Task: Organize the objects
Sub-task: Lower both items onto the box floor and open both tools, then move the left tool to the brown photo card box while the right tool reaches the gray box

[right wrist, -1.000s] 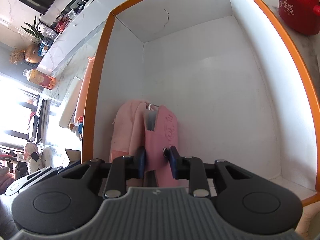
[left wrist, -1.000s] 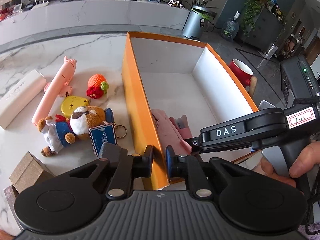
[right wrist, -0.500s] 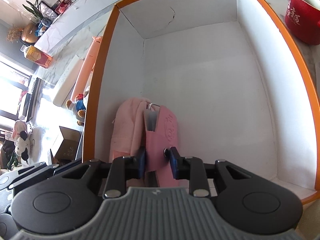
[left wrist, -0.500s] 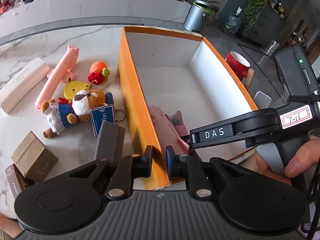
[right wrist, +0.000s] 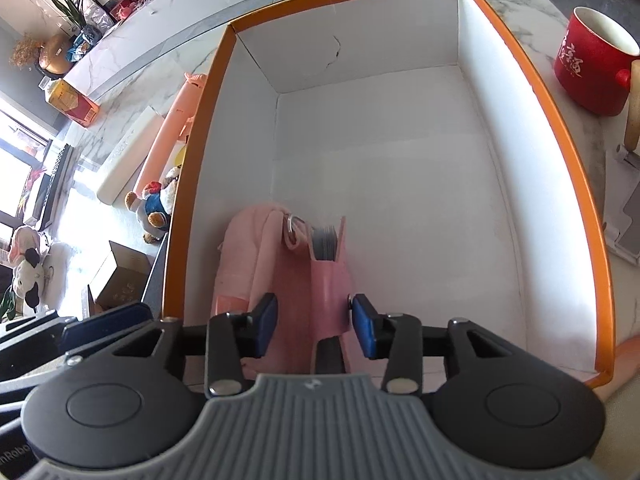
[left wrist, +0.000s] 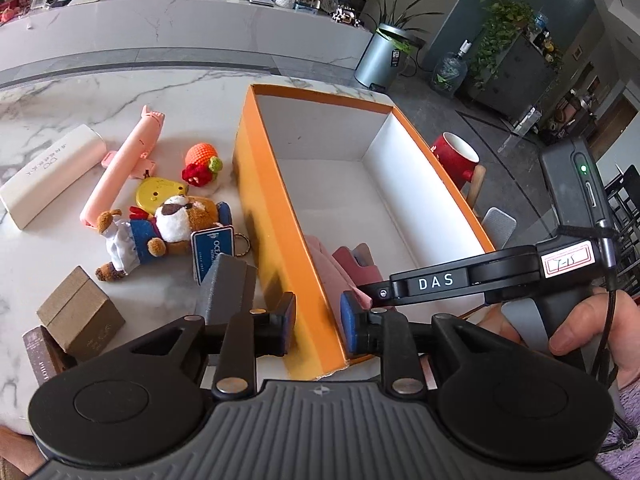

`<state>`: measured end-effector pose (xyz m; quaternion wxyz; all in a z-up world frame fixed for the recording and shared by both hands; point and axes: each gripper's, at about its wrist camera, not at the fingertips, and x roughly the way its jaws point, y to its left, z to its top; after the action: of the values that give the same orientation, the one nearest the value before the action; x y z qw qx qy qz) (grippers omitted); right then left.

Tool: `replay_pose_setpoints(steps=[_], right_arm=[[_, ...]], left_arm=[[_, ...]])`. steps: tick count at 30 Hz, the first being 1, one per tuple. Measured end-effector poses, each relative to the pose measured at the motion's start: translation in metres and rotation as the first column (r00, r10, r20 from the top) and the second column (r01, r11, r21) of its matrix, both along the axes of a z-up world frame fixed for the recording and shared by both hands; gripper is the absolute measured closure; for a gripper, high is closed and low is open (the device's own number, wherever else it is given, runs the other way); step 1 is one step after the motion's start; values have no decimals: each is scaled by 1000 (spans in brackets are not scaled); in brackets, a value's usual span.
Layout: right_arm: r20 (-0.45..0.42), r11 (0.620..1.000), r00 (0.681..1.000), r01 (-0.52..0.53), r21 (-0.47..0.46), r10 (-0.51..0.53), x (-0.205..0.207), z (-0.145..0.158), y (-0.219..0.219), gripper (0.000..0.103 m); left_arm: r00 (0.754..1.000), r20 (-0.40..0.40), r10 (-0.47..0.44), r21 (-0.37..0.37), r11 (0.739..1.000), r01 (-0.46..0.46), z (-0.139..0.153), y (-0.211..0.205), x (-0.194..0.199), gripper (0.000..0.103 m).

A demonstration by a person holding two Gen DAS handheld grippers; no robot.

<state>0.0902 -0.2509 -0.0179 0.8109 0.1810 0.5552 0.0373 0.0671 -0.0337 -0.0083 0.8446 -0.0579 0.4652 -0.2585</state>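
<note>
An orange box [left wrist: 280, 216] with a white inside stands on the marble table; it also shows in the right wrist view [right wrist: 576, 184]. Two pink pouches [right wrist: 256, 256] lie in its near left corner. The smaller pink card holder [right wrist: 328, 276] stands between the fingers of my right gripper [right wrist: 314, 320], which is open inside the box. My left gripper [left wrist: 316, 326] is open and straddles the box's near left wall. A plush dog [left wrist: 168, 232], a pink pig-shaped case [left wrist: 124, 172] and a crocheted orange toy [left wrist: 200, 160] lie left of the box.
Left of the box also lie a white case [left wrist: 48, 172], a yellow disc [left wrist: 160, 192], a blue tag [left wrist: 212, 248], a grey block [left wrist: 228, 288] and a brown carton [left wrist: 80, 316]. A red mug [right wrist: 592, 68] stands right of the box.
My right gripper opened and let go of the pink card holder. My left gripper opened off the box wall and both views pulled back a little.
</note>
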Motion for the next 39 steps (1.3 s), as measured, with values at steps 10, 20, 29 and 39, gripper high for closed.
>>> replay_pose_setpoints(steps=[10,20,29,39], right_arm=[[39,995,998,-52,-88,55,-6,8,23,85],[39,903,965,-228,-365,259,-8,9,71,86],[29,971,990,-130,-199,139,-5,11,45,83],[51,978,992,-101,-184,112,-6,18,37,74]], left_arm=[[998,25,49,-30,998,-48,10,22,-3,75],[998,22,59,-53,997,-58,3,34,0,75],[997,21,71,-66,995,-69,-1,43,1,75],[994,44,100,-65,993,-97,7,55,0,69]])
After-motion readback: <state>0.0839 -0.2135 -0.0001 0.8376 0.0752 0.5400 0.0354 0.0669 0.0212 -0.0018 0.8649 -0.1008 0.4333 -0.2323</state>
